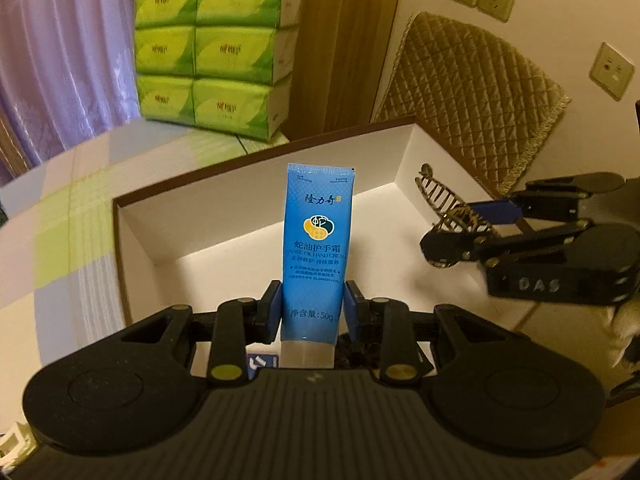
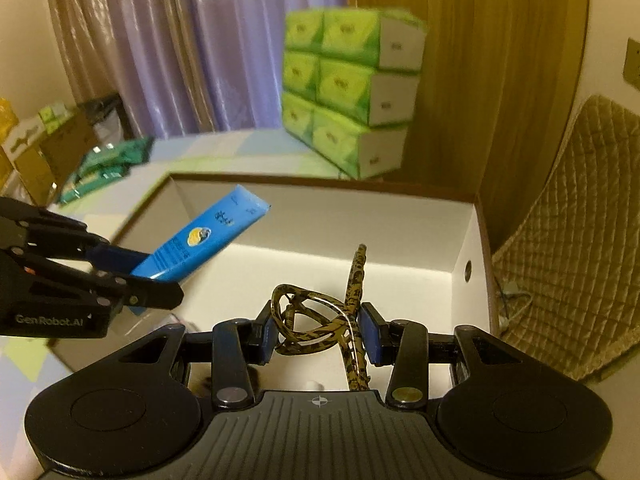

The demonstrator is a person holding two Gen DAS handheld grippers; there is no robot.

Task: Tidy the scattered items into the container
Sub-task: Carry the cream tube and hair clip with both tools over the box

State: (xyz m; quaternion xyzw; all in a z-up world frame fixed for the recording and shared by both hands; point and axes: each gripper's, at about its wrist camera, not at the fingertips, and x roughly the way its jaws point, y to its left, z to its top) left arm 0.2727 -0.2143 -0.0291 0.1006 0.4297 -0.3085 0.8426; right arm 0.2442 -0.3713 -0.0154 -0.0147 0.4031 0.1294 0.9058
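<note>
A blue hand cream tube [image 1: 318, 236] stands between the pads of my left gripper [image 1: 314, 312], which is shut on its lower part, above the open white box [image 1: 256, 184]. The same tube [image 2: 204, 236] shows tilted over the box's left side in the right wrist view, held by the left gripper [image 2: 136, 280]. My right gripper [image 2: 318, 332] is shut on a leopard-patterned hair claw clip [image 2: 320, 324] over the white box [image 2: 460, 236]. From the left wrist view the right gripper [image 1: 476, 228] holds the clip [image 1: 444, 200] at the box's right wall.
A stack of green tissue packs [image 1: 212, 48] sits on the checked cloth [image 1: 60, 216] behind the box. A quilted chair back [image 1: 472, 92] leans against the wall on the right. Green packets [image 2: 108, 168] and cardboard boxes [image 2: 36, 148] lie far left.
</note>
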